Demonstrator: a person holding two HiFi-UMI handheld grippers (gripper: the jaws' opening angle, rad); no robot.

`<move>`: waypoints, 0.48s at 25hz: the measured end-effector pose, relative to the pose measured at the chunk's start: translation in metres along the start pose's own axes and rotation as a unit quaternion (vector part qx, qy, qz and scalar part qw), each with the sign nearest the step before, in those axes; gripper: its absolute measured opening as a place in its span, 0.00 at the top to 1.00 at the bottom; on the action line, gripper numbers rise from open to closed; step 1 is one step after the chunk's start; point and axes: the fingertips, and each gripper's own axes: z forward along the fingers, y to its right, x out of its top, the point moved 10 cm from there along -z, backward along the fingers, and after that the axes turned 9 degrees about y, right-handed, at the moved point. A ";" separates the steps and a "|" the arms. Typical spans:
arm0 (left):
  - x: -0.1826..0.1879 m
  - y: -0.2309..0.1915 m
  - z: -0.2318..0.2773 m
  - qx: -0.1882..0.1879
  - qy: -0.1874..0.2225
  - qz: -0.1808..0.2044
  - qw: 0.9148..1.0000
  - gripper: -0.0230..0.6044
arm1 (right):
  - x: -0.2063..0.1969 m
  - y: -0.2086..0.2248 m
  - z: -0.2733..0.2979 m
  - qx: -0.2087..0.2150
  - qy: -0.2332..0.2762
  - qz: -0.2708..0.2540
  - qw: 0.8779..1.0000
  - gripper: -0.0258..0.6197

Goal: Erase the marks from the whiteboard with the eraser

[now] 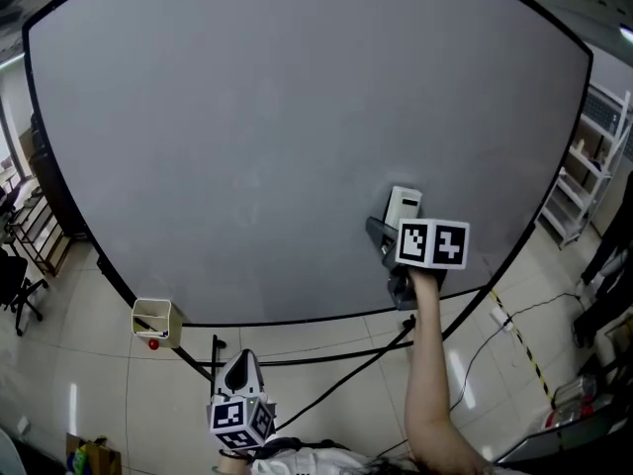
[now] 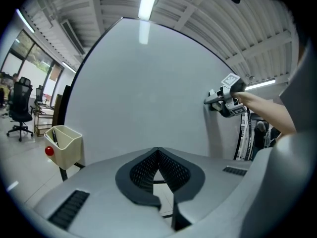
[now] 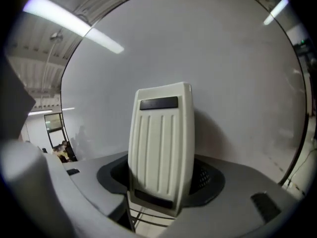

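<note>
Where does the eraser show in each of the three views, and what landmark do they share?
Head view: the eraser is right of centre, low on the whiteboard, held by the right gripper.
Left gripper view: at right, mid-height, at the right gripper's tip; too small to make out.
Right gripper view: the eraser fills the centre, upright between the jaws.
Shared landmark: the whiteboard behind it in all three.
</note>
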 end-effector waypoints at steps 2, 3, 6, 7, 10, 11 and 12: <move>-0.002 -0.002 0.001 0.003 -0.005 -0.003 1.000 0.96 | -0.021 0.002 0.009 0.012 -0.042 0.010 0.999 0.54; -0.003 -0.003 0.002 0.003 -0.007 -0.006 1.000 0.96 | -0.037 -0.008 0.019 0.024 -0.072 0.001 0.997 0.54; -0.005 0.001 0.008 -0.004 -0.009 -0.014 1.000 0.96 | -0.086 -0.048 0.051 0.079 -0.161 -0.024 0.983 0.54; -0.004 0.005 0.009 -0.009 -0.008 -0.013 1.000 0.96 | -0.098 -0.056 0.058 0.091 -0.177 -0.029 0.980 0.54; -0.003 0.011 0.007 -0.018 -0.005 -0.011 1.000 0.96 | -0.102 -0.044 0.054 0.096 -0.164 -0.005 0.982 0.54; -0.003 0.010 0.005 -0.018 -0.006 -0.012 1.000 0.96 | -0.094 -0.029 0.046 0.090 -0.150 0.015 0.984 0.54; -0.004 0.008 0.003 -0.015 -0.008 -0.014 1.000 0.96 | -0.084 -0.011 0.038 0.081 -0.134 0.039 0.987 0.54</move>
